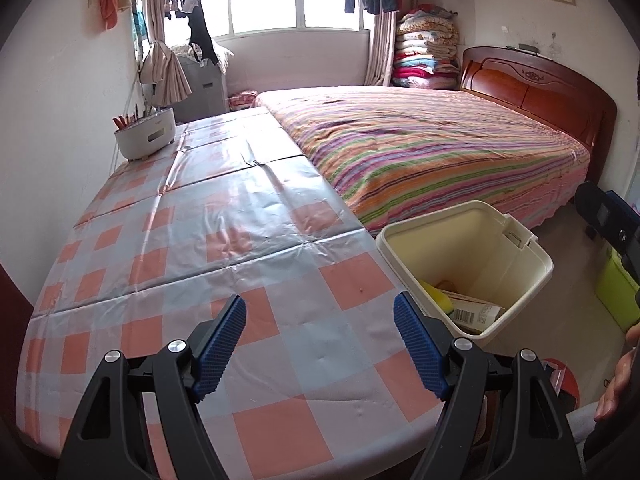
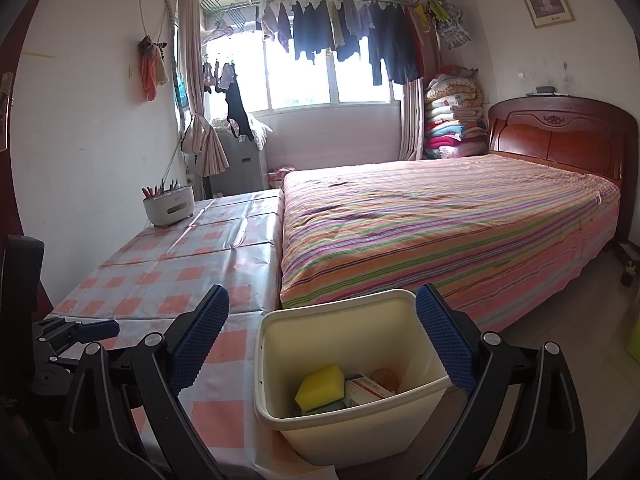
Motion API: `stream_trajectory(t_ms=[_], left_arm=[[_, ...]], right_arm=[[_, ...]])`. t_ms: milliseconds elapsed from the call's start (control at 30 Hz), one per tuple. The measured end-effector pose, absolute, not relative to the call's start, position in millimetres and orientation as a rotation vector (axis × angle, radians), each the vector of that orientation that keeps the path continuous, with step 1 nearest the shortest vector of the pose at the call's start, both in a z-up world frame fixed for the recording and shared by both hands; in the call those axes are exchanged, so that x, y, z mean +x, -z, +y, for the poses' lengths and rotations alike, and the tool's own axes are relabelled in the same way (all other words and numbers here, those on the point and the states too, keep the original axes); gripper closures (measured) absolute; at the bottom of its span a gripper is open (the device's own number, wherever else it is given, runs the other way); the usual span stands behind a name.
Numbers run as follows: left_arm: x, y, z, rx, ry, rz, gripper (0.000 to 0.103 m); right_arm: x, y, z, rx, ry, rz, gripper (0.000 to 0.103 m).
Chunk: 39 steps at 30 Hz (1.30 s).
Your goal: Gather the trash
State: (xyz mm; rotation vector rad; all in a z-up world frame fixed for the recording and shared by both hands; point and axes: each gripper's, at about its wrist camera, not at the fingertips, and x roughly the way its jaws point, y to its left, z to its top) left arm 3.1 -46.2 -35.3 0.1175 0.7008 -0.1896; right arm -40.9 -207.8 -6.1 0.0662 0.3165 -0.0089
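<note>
A cream trash bin (image 2: 280, 412) stands on the floor beside the table, also in the left wrist view (image 1: 520, 276). Inside lie a yellow sponge (image 2: 322, 386), a small printed carton (image 2: 366, 392) and a round brownish item (image 2: 386, 378). The sponge (image 1: 438, 300) and carton (image 1: 476, 312) also show in the left wrist view. My right gripper (image 2: 322, 308) is open and empty, held above the bin. My left gripper (image 1: 320, 316) is open and empty, over the checked tablecloth (image 1: 200, 240) at the table's near end.
A white holder with pens (image 1: 146, 136) stands at the table's far left corner. A bed with a striped cover (image 1: 440, 148) lies along the table's right side. A green box (image 1: 616, 292) and a red object (image 1: 564, 380) sit on the floor at right.
</note>
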Motion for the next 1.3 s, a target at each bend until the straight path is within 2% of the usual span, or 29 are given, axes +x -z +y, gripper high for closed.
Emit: stream_trajectory(t_ms=[1200, 1267, 1300], left_arm=[[-4, 46, -75, 0.188, 0.285, 0.743, 0.028], [-3, 47, -76, 0.184, 0.298, 0.753, 0.028], [-3, 47, -77, 0.182, 0.302, 0.757, 0.024]], right_arm=[[-41, -1, -209, 0.069, 0.005, 0.319, 0.010], [-41, 0, -210, 0.069, 0.004, 0.321, 0.010], [-41, -1, -210, 0.068, 0.004, 0.320, 0.010]])
